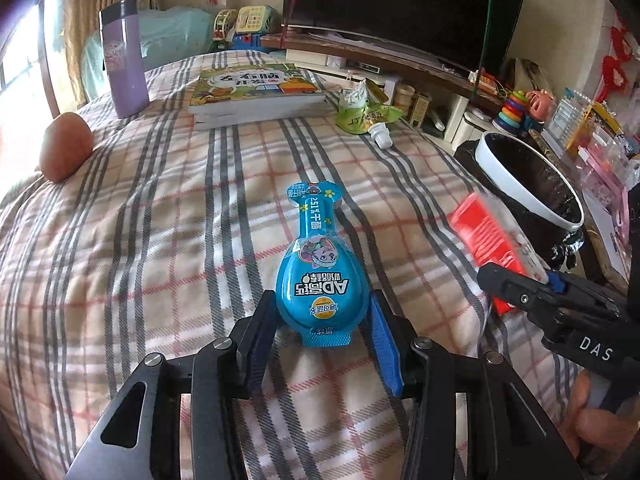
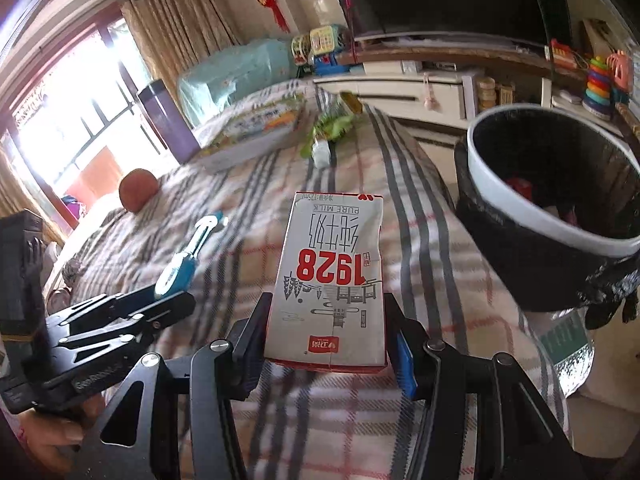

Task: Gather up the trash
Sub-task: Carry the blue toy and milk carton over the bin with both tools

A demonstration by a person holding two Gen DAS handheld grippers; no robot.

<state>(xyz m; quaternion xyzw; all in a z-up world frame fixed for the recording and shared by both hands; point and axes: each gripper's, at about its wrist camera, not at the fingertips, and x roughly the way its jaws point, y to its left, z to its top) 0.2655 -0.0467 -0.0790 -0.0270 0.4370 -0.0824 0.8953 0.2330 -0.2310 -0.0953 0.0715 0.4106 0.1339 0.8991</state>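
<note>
My left gripper (image 1: 320, 300) is shut on the bulb end of a blue snack wrapper (image 1: 318, 276), held above the plaid bed cover; its narrow neck points away from me. The right wrist view shows that wrapper (image 2: 186, 258) side-on in the left gripper (image 2: 160, 296). My right gripper (image 2: 328, 304) is shut on a white milk carton (image 2: 332, 280) printed 1928; from the left wrist view the carton (image 1: 488, 248) looks red and blurred, in the right gripper (image 1: 516, 284). A white-rimmed bin (image 2: 516, 208) lined with a black bag stands right of the bed, with some trash inside.
A crumpled green pouch (image 1: 366, 110) with a white cap lies farther up the bed. A stack of books (image 1: 256, 92), a purple flask (image 1: 124, 60) and a round brown object (image 1: 66, 146) are also on the cover. The bin (image 1: 516, 182) sits beside a cluttered shelf.
</note>
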